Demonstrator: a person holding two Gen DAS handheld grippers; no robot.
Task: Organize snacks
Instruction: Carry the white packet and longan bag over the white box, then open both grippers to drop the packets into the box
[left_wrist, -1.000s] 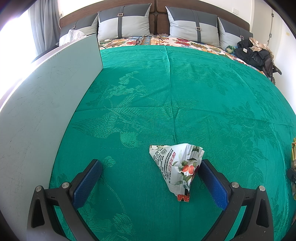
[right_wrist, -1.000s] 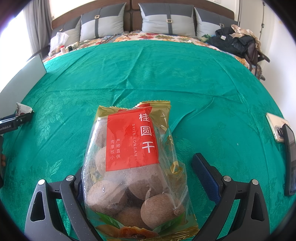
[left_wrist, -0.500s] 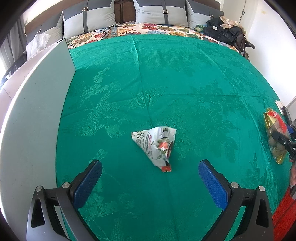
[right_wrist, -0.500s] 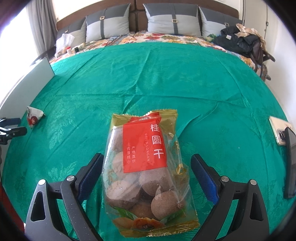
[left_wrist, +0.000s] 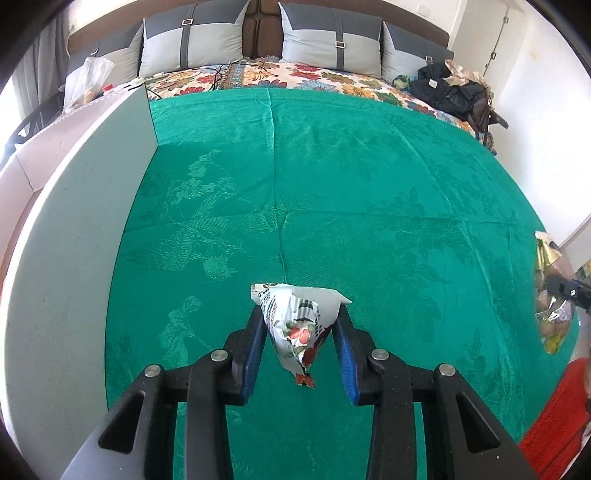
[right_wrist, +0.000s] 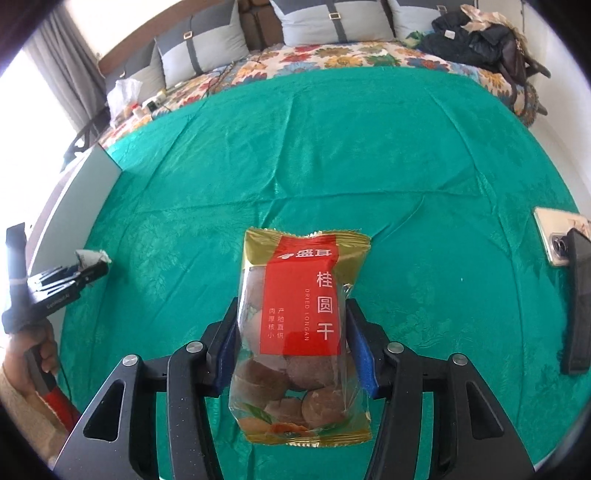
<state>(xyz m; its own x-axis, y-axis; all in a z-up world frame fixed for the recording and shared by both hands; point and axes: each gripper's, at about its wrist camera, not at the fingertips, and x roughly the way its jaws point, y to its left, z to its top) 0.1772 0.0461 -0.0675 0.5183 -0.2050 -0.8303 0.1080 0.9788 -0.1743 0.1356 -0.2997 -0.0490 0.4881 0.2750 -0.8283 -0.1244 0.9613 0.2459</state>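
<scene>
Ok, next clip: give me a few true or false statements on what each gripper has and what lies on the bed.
1. The left gripper has a small white triangular snack packet between its jaws. True; the jaws are closing on it.
2. The right gripper is empty. False: its closing jaws hold a dried longan bag.
3. The longan bag has a blue label. False: red.
4. A phone lies on the green bedspread. True.
5. The grey board lies right of the packet. False: left.
</scene>
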